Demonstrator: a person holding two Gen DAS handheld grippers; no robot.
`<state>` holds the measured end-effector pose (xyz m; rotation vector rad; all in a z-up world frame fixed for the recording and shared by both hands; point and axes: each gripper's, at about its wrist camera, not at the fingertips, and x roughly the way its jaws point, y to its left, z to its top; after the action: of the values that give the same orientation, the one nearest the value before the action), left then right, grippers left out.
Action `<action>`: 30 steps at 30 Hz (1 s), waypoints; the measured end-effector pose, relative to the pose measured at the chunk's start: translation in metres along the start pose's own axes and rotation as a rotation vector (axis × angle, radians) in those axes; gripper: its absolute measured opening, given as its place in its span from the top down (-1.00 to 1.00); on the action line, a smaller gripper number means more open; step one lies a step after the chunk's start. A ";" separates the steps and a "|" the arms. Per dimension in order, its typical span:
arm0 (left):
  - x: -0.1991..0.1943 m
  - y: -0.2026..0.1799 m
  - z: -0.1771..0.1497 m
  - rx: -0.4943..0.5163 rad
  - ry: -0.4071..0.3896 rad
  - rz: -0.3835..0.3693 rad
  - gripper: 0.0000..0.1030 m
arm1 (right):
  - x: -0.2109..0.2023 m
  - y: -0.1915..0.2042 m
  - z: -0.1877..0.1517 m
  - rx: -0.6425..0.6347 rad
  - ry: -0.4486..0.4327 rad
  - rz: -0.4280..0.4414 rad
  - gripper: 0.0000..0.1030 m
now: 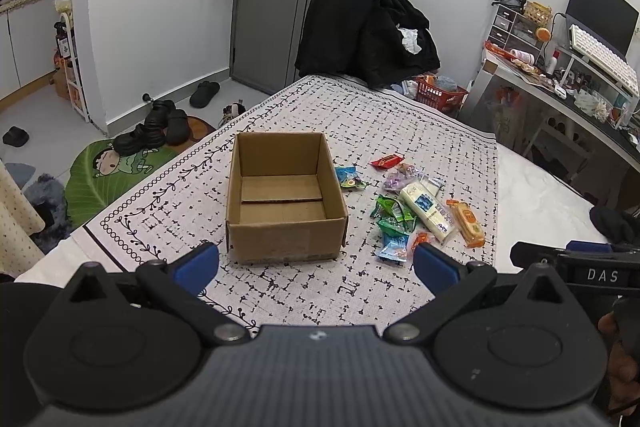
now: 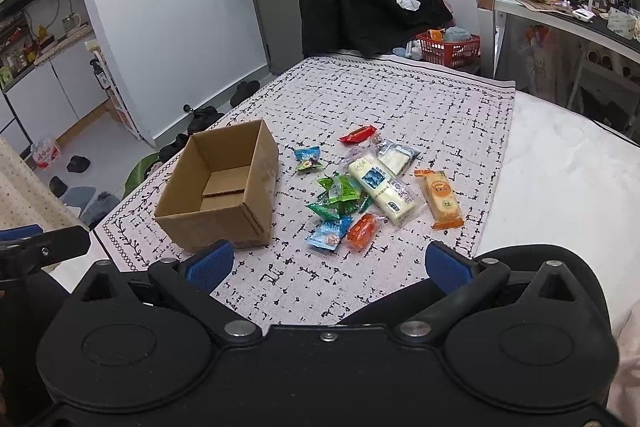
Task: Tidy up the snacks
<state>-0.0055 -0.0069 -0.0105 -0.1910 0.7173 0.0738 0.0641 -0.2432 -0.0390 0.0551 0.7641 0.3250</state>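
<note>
Fingers first: my left gripper [image 1: 316, 261] has its blue pads spread wide with nothing between them, and my right gripper [image 2: 327, 263] is spread the same way, also holding nothing. Both hover above the near edge of the patterned cloth [image 1: 360, 115], level and pointing forward, so I judge nothing is sorted yet.

Ahead of my left fingers sits the cardboard box [image 1: 282, 201], open-topped and bare inside, close to the cloth's near left corner; I take it as the place the snacks are meant to go. The snacks lie loose beside the box on its right, toward the cloth's right edge, some overlapping. Nearest my right fingers are a blue packet [image 2: 327, 233] and a small orange packet [image 2: 362, 230] just beside it. Beyond them lie green packets [image 2: 336, 197], a long white pack [image 2: 382, 189], an orange wafer bar [image 2: 442, 199], a red wrapper [image 2: 359, 133] and a blue-green sweet [image 2: 307, 159].

I think the spread lets my right hand pick while my left waits by the box
</note>
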 end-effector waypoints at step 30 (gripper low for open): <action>-0.002 -0.008 -0.001 0.004 -0.008 -0.015 -1.00 | -0.001 -0.004 0.001 0.000 -0.010 -0.013 -1.00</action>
<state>-0.0071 -0.0154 -0.0088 -0.1924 0.7082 0.0587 0.0649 -0.2470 -0.0382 0.0518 0.7546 0.3127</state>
